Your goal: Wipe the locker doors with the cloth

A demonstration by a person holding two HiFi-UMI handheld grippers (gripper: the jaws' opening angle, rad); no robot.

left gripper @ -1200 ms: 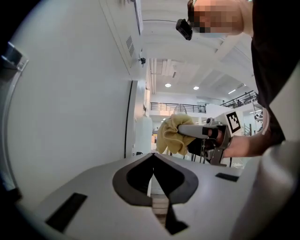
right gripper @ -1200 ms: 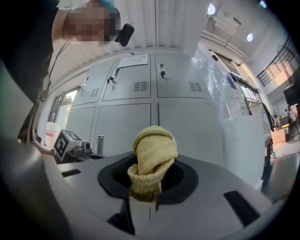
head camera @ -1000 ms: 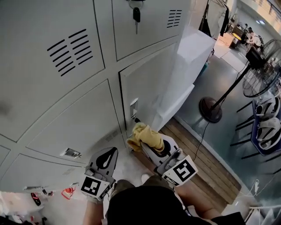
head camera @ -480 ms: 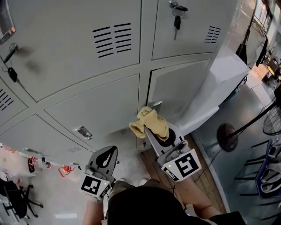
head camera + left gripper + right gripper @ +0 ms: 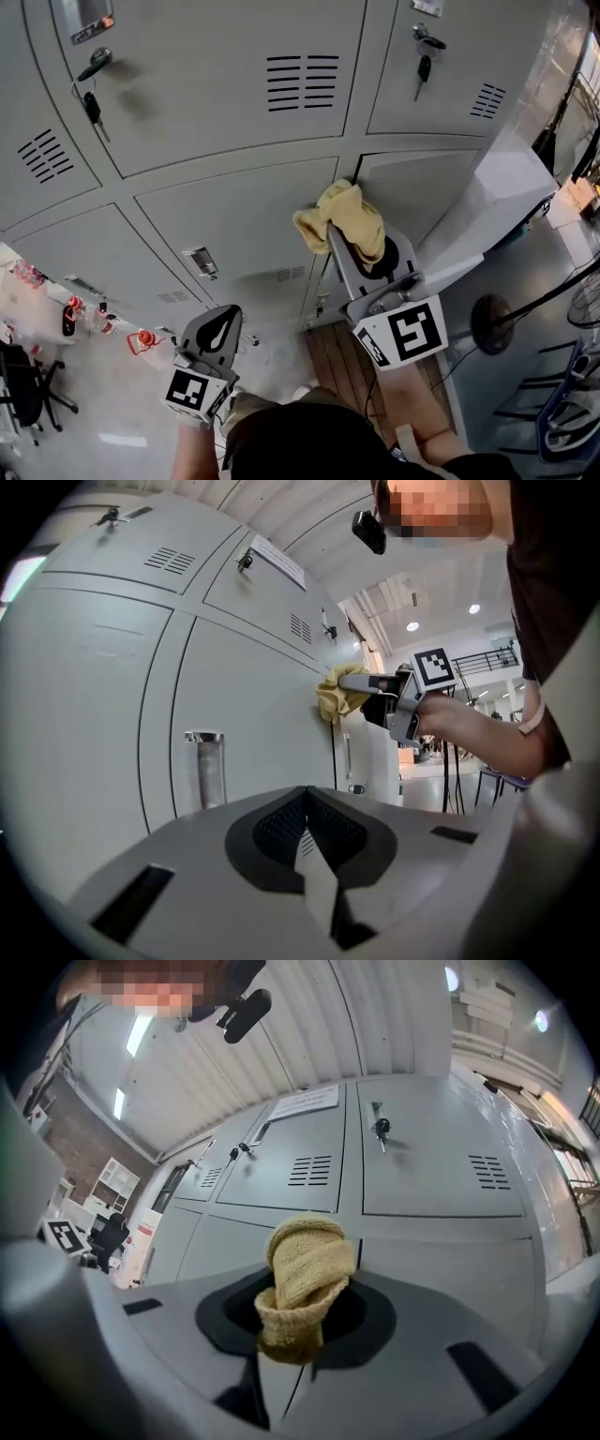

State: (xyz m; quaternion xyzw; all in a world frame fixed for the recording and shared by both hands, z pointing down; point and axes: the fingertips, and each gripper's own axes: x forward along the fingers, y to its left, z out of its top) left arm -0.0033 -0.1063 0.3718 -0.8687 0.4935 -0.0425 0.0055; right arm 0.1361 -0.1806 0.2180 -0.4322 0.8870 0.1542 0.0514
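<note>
Right gripper view: the right gripper [image 5: 281, 1372] has its jaws pinching a bunched yellow knitted cloth [image 5: 305, 1274], held high on an outstretched forearm [image 5: 478, 738] at the grey metal locker doors [image 5: 431, 1166]. The left gripper [image 5: 314, 855], jaws pressed together on nothing, hangs low nearby.

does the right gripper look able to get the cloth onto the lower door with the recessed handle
Probably yes. The right gripper is shut on the yellow cloth, held up by the right edge of that door, and nothing shows between cloth and panel. The left gripper hangs lower, clear.
</note>
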